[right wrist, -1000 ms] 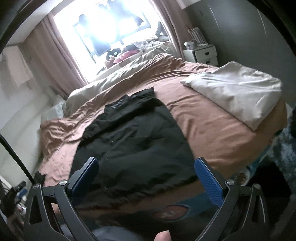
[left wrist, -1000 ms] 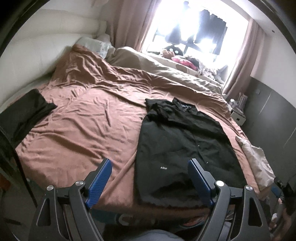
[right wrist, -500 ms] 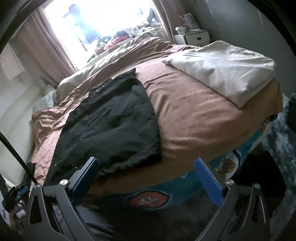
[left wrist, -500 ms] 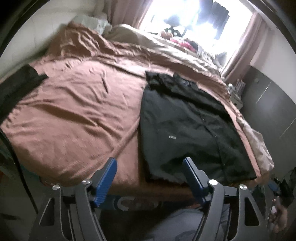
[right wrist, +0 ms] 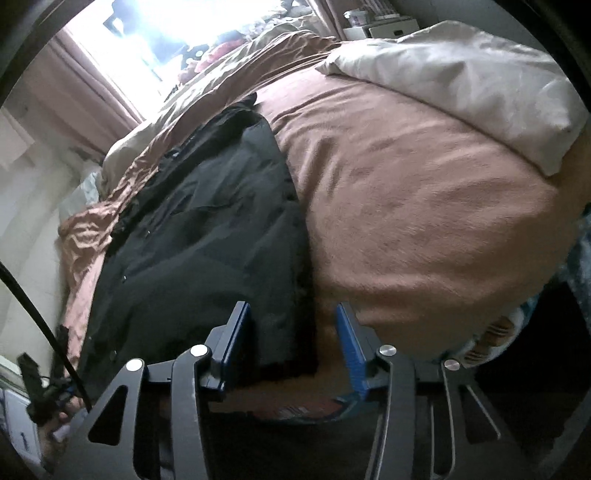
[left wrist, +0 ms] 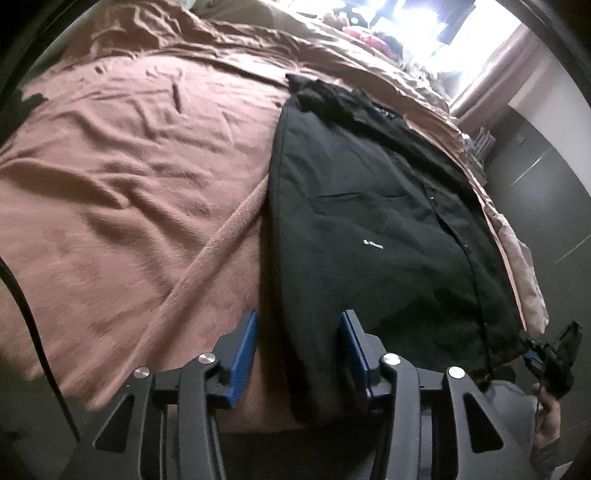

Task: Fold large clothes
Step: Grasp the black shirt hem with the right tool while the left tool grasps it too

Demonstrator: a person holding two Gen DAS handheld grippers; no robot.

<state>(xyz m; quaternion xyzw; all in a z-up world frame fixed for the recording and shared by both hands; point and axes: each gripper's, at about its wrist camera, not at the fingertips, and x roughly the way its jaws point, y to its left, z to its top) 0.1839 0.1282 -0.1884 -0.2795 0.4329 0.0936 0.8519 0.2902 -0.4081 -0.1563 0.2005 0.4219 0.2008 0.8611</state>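
Observation:
A large black jacket (left wrist: 373, 221) lies flat on the brown blanket (left wrist: 122, 177), collar toward the window. My left gripper (left wrist: 299, 332) is open, its blue fingers straddling the jacket's near left bottom corner at the bed's edge. In the right wrist view the jacket (right wrist: 207, 236) lies left of centre. My right gripper (right wrist: 293, 328) is open, its fingers straddling the jacket's near right bottom corner. Neither has closed on the cloth.
A folded beige duvet (right wrist: 461, 77) lies on the bed at the far right. A white nightstand (right wrist: 388, 26) stands beside the bright window. Dark wall panels (left wrist: 546, 206) run along the right. The brown blanket (right wrist: 424, 206) covers the rest of the bed.
Both grippers have dropped down and moved in close to the jacket's bottom hem. Their fingers have narrowed from wide open to a smaller gap around the two near corners.

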